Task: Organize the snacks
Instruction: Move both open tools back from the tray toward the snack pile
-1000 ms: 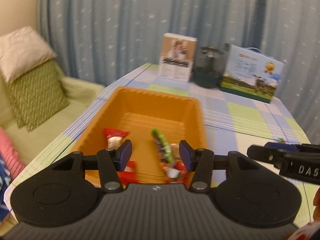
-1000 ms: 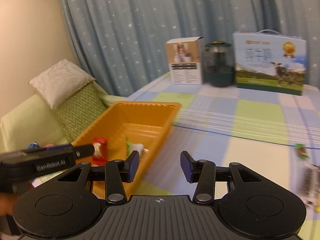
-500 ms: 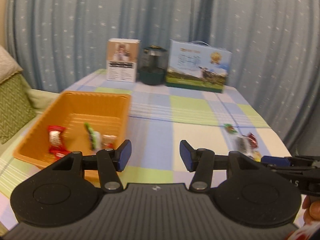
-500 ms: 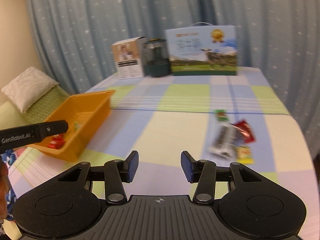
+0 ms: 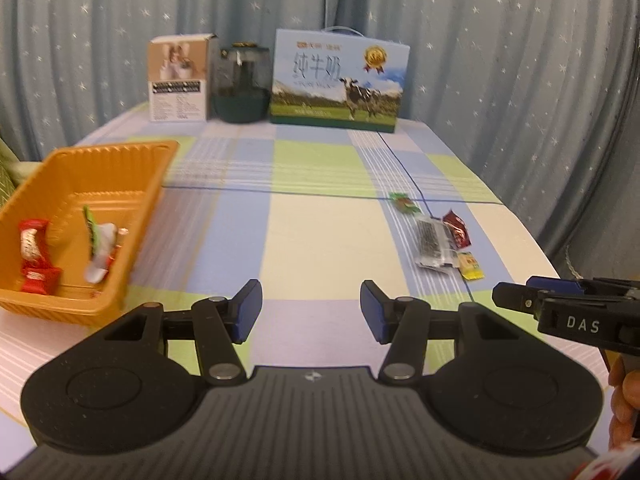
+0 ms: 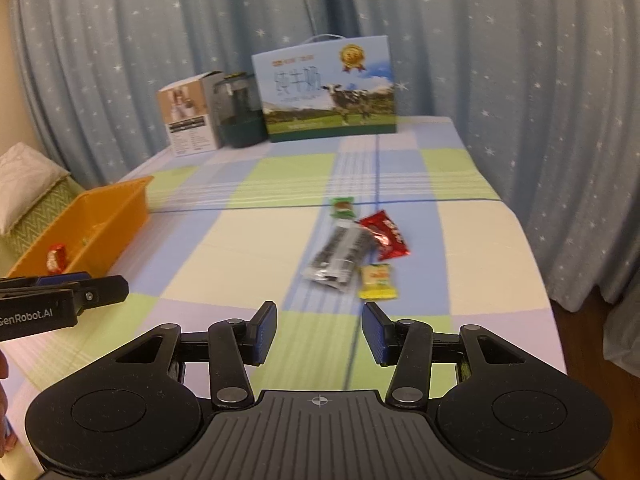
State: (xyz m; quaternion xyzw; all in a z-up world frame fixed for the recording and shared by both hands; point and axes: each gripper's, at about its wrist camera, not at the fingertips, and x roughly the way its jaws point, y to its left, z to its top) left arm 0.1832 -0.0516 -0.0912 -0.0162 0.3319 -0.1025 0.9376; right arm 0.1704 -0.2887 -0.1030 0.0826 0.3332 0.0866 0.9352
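Right gripper (image 6: 319,333) spread and empty, left gripper (image 5: 311,311) likewise, silver snack packet (image 6: 340,256) lengthwise away from camera

The surface (image 6: 256,248) wears a checked cloth of blue, green, cream and lilac squares. Ahead of the right fingers (image 6: 264,330), slightly to their right, four snacks lie in a loose cluster: a green packet (image 6: 342,207) farthest, a silver-black packet (image 6: 340,258) nearer, a red packet (image 6: 385,235) touching its right side, and a yellow packet (image 6: 378,276) nearest. Well to the left of the left fingers (image 5: 246,312) sits an orange tray (image 5: 120,152). Far ahead, along the back edge, stand a white-brown box (image 5: 179,79), a dark jar (image 5: 240,82) and a blue milk carton (image 5: 340,80), side by side.
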